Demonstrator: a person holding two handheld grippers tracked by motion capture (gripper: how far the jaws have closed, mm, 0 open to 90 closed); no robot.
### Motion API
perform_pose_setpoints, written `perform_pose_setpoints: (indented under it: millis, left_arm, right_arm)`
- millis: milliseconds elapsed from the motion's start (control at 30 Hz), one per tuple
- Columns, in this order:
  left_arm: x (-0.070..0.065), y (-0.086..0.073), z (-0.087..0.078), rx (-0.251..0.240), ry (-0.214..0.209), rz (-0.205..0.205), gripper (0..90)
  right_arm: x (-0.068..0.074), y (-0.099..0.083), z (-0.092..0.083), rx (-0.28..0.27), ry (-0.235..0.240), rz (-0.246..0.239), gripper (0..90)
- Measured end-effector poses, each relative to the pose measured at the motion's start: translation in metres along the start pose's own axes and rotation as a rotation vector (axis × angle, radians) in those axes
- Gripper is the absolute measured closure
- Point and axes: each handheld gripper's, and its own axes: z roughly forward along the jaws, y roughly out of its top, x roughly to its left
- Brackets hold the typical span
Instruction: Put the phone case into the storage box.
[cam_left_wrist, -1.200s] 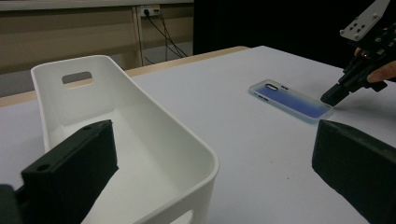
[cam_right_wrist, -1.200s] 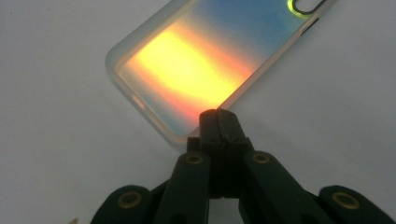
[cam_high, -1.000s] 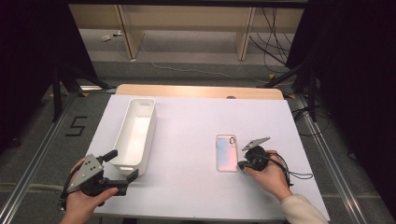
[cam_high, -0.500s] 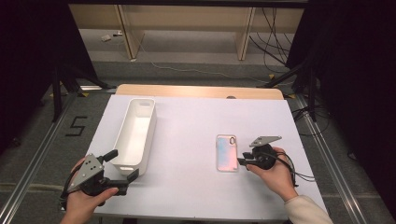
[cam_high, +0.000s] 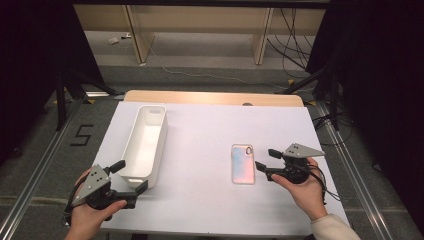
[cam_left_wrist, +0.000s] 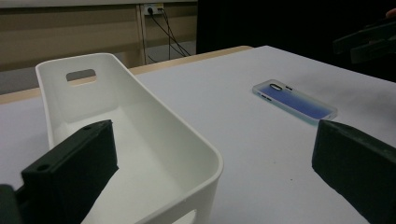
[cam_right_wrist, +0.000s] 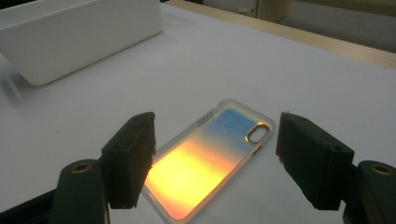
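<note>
The phone case (cam_high: 243, 164) lies flat on the white counter (cam_high: 210, 135), right of centre, camera cutout toward the far edge. The right gripper (cam_high: 265, 161) sits just beside its right long edge, jaws spread wide and holding nothing. The white bin (cam_high: 145, 142) stands lengthwise at the left, well apart from the case, with bare counter between them. The left gripper (cam_high: 130, 177) rests at the bin's near end, jaws wide, one each side of the near corner.

White bin (cam_right_wrist: 79, 37) cropped by top and left edges; phone case (cam_right_wrist: 210, 158) near end behind jaws.
</note>
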Motion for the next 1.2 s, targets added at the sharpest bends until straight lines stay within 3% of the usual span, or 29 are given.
perform_pose_setpoints:
  millis: [233, 300, 400, 433, 533, 600, 633, 700, 767, 800, 900, 1200]
  left_arm:
    - [0.000, -0.001, -0.003, -0.006, -0.007, 0.003, 0.0]
    - [0.000, -0.001, -0.003, -0.014, -0.014, 0.001, 0.0]
    - [0.000, -0.001, -0.003, -0.012, -0.014, 0.007, 0.0]
    - [0.000, -0.001, -0.003, -0.012, -0.014, 0.006, 0.0]
    - [-0.001, -0.001, -0.003, -0.004, -0.010, 0.006, 0.0]
    - [-0.001, -0.001, -0.002, -0.003, -0.011, 0.005, 0.0]
    - [-0.001, -0.001, -0.002, -0.003, -0.011, 0.004, 0.0]
    - [-0.001, -0.001, -0.001, -0.003, -0.011, 0.002, 0.0]
    - [0.000, -0.001, -0.001, -0.005, -0.014, 0.000, 0.0]
    - [0.000, -0.001, -0.002, -0.002, -0.012, 0.001, 0.0]
    - [-0.001, -0.001, -0.002, -0.003, -0.014, 0.001, 0.0]
    - [0.000, -0.002, -0.001, -0.006, -0.019, 0.000, 0.0]
  right_arm:
    - [0.005, 0.001, -0.003, 0.003, 0.012, -0.006, 28.0]
    - [0.006, 0.003, -0.003, 0.018, 0.011, -0.037, 28.5]
    - [0.014, 0.008, 0.001, 0.063, 0.047, -0.126, 29.5]
    - [0.014, 0.008, 0.001, 0.063, 0.047, -0.126, 29.5]
    - [0.020, 0.009, 0.009, 0.158, 0.074, -0.211, 30.1]
    - [0.021, 0.009, 0.011, 0.177, 0.079, -0.228, 30.4]
    - [0.022, 0.009, 0.014, 0.227, 0.086, -0.259, 31.4]
    - [0.024, 0.009, 0.016, 0.257, 0.089, -0.277, 31.9]
    - [0.027, 0.008, 0.023, 0.328, 0.089, -0.336, 33.8]
    - [0.027, 0.008, 0.023, 0.328, 0.089, -0.336, 33.8]
    - [0.030, 0.008, 0.030, 0.422, 0.100, -0.361, 34.9]
    - [0.039, 0.015, 0.055, 0.623, 0.152, -0.516, 41.5]
